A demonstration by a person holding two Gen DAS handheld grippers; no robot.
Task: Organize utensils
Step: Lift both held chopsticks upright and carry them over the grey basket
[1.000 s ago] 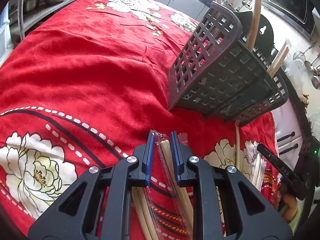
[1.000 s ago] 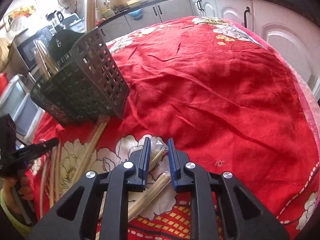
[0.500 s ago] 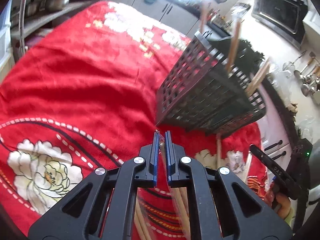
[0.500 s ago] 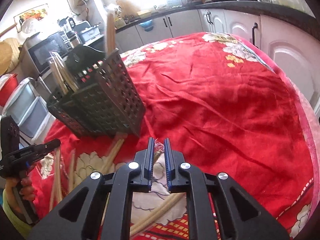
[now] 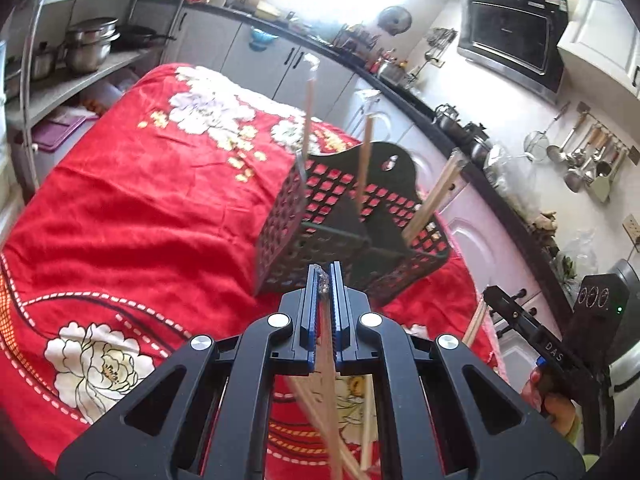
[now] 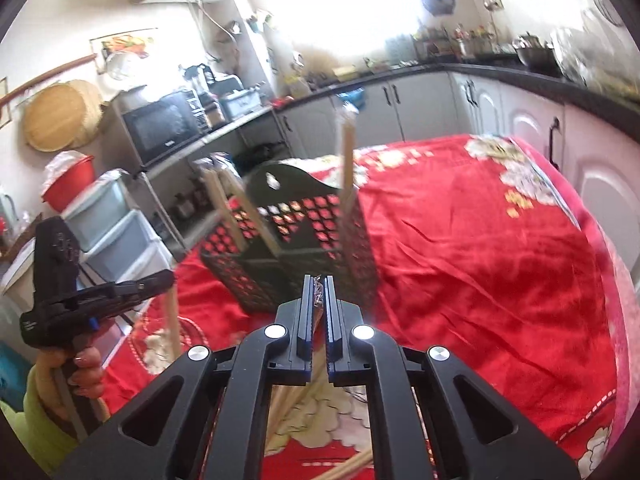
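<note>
My left gripper [image 5: 325, 270] is shut on a plastic-wrapped pair of wooden chopsticks [image 5: 329, 360], which hangs down under the fingers, lifted off the red flowered cloth [image 5: 160, 208]. My right gripper [image 6: 318, 282] has its jaws closing tight on another wrapped pair [image 6: 288, 404], also raised. Just ahead of both stands the dark lattice utensil basket [image 5: 280, 236] [image 6: 360, 248]. Several chopsticks [image 5: 366, 152] [image 6: 346, 160] stand upright or lean in its compartments. In each view the other gripper shows at the side, the right gripper [image 5: 492, 294] and the left gripper [image 6: 168, 278], each with sticks dangling.
More loose chopsticks [image 6: 352, 466] lie on the cloth near the front edge. Kitchen cabinets [image 6: 520, 120] and a counter ring the table. A microwave [image 6: 160, 128] and plastic drawers [image 6: 112, 232] stand to the left, and ladles [image 5: 580, 160] hang on the wall.
Both grippers closed on wrapped chopsticks that lay on the cloth and lifted them. The views rose and tilted up, so the basket's open top and the kitchen walls now show.
</note>
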